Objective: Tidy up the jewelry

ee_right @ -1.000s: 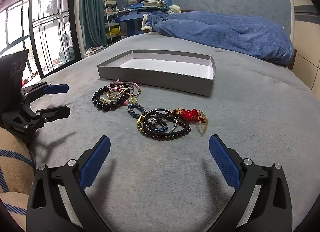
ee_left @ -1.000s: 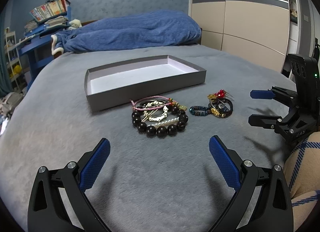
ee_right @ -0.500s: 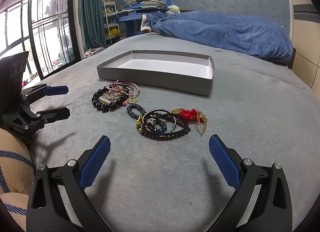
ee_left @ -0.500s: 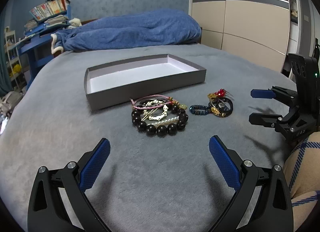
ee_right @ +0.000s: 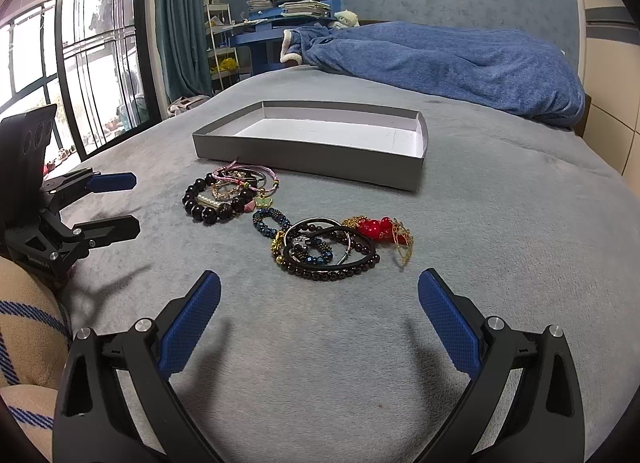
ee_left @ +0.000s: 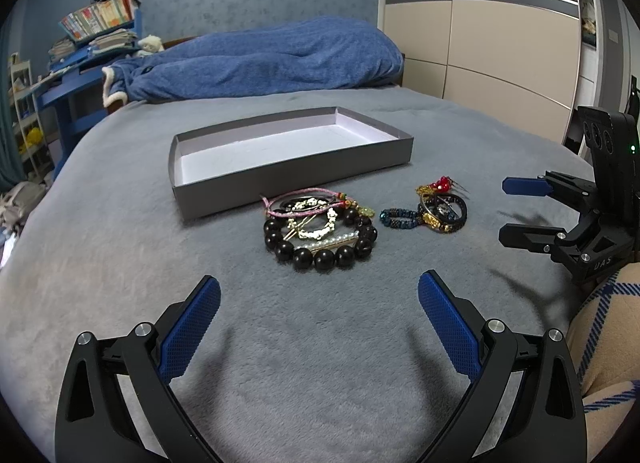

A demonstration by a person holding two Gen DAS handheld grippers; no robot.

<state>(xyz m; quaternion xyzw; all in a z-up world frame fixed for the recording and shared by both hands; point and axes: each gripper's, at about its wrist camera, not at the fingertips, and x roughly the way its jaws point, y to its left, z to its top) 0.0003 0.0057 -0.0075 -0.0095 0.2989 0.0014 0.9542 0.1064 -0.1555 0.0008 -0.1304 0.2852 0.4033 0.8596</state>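
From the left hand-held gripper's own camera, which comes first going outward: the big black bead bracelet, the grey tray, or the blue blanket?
1. Big black bead bracelet, just ahead of the left hand-held gripper, centre.
2. Grey tray, behind the bracelet, slightly left.
3. Blue blanket, far end of the bed.

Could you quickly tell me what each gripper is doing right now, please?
Left gripper: open, holding nothing.
Right gripper: open, holding nothing.

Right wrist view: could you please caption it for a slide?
Open right gripper faces bracelets before an empty gray tray.
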